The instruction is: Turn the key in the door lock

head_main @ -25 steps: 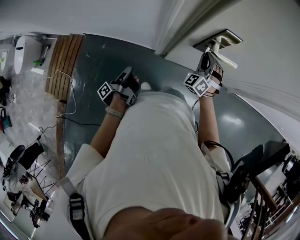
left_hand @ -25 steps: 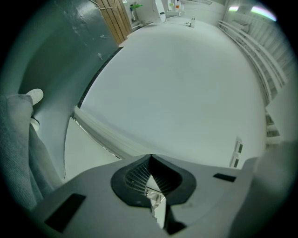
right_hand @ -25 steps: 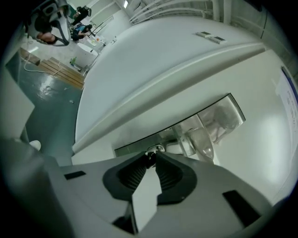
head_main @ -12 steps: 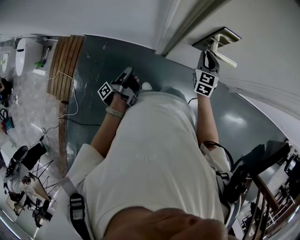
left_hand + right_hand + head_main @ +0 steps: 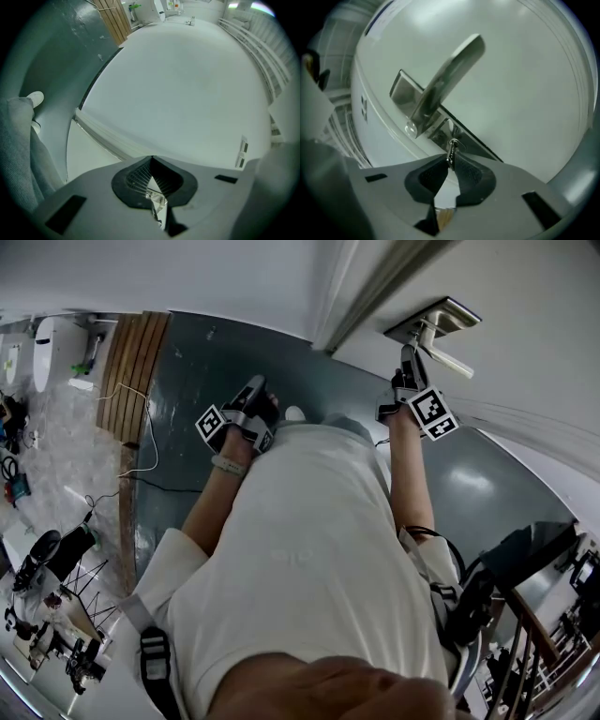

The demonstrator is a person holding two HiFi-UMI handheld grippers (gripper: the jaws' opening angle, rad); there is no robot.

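Two jaws of the right gripper (image 5: pixel 451 158) pinch only the outer edge of the key (image 5: pixel 451 147), which sits in the lock plate (image 5: pixel 439 133) just below the lever handle (image 5: pixel 449 72) at centre frame. With so shallow a hold, a twist off the key's axis could let it slip or bend. The left gripper (image 5: pixel 152 164), pressed together on nothing, hangs idle.

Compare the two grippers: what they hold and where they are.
The right gripper pinches the key that sits in the lock; the left gripper holds nothing. The right gripper is up at the door, just under the handle; the left gripper is off to the side, clear of the lock. Both have their jaws together.
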